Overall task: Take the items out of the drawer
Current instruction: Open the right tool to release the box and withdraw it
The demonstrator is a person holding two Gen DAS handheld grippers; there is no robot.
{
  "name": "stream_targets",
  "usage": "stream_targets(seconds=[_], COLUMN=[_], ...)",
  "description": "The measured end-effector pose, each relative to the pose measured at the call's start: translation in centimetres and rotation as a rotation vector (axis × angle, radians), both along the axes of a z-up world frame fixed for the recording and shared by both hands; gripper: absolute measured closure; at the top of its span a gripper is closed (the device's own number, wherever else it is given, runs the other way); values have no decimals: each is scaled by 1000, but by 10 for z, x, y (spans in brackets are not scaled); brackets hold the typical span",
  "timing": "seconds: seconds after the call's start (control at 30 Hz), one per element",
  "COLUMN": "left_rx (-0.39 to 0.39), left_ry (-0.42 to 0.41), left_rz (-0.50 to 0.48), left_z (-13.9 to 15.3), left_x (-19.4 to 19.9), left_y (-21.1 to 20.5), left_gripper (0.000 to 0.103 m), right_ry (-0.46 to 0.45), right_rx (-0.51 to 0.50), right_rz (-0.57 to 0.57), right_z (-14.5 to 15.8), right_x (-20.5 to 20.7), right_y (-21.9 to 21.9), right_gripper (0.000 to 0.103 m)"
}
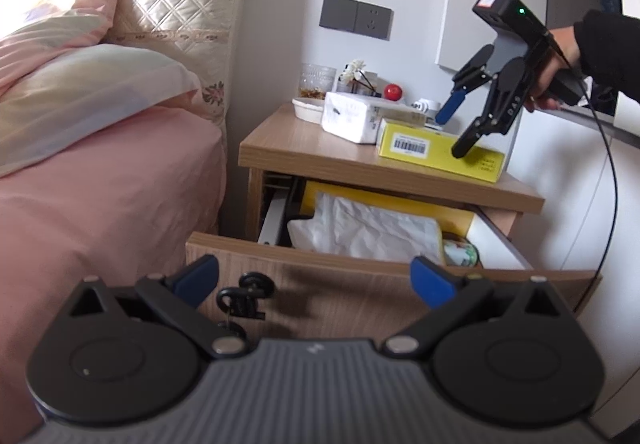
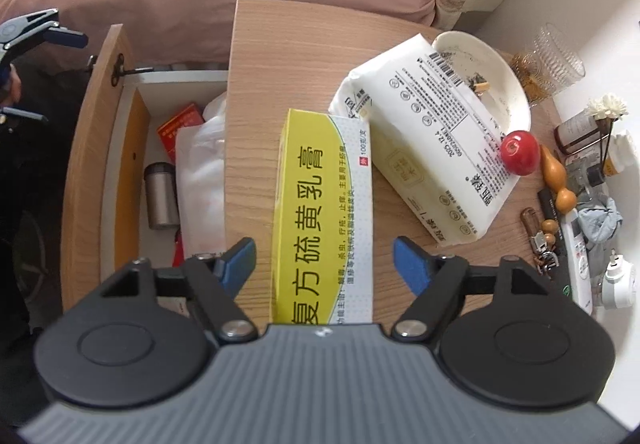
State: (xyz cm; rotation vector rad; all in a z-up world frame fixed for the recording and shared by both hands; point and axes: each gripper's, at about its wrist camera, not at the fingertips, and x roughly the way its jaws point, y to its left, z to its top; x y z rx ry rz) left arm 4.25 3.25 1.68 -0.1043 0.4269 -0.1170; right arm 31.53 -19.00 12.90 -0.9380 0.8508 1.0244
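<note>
The drawer (image 1: 360,284) of the wooden nightstand (image 1: 304,147) stood pulled open beside the pink bed (image 1: 100,203). A key (image 1: 244,296) sat in the lock on the drawer front.

The left gripper (image 1: 316,278) hung in front of the drawer face, fingers spread wide and holding nothing. Its blue pads (image 1: 430,278) were level with the top edge of the drawer front.

The right gripper (image 2: 324,258) hovered above the nightstand top, fingers also wide apart and empty. The yellow ointment box (image 2: 324,211) lay flat on the wood directly beneath the gap; whether the fingertips touched it could not be told.

Inside the drawer: a crumpled white plastic bag (image 1: 360,228), a small metal canister (image 2: 160,195) lying on its side, a red box (image 2: 178,127) behind it, and a flat yellow item (image 1: 388,199) under the bag.

On the top, just beside the ointment box: a white tissue pack (image 2: 432,163), partly resting on a white dish (image 2: 500,71) that held a cigarette butt. A red apple-shaped ornament (image 2: 519,152) touched the pack's far side. A ribbed glass (image 2: 556,55) stood by the wall.
</note>
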Motion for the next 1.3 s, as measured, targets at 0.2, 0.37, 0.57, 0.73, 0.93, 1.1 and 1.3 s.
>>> stream_targets(seconds=[0.2, 0.37, 0.57, 0.73, 0.93, 1.1, 1.3], left_rx=[28, 31, 51, 63, 99, 124, 139], left_ry=[-11, -32, -43, -78, -96, -116, -112], left_rz=[7, 37, 45, 27, 2, -17, -21], left_z=[0, 2, 3, 6, 5, 4, 1], left_x=[-3, -6, -12, -22, -28, -32, -33], left_y=[-5, 0, 1, -5, -18, -26, -28], left_gripper=[0, 0, 0, 0, 0, 0, 0], right_ry=[-84, -131, -166, -169, -223, -286, -353], right_rx=[45, 105, 189, 232, 285, 373, 485], right_rz=[-6, -8, -37, -88, -155, -215, -289], right_z=[29, 46, 56, 51, 40, 35, 20], right_x=[-30, -64, -102, -131, -172, -205, -248], right_y=[-8, -12, -17, -26, -35, -42, -46], right_gripper=[18, 18, 18, 18, 18, 18, 18])
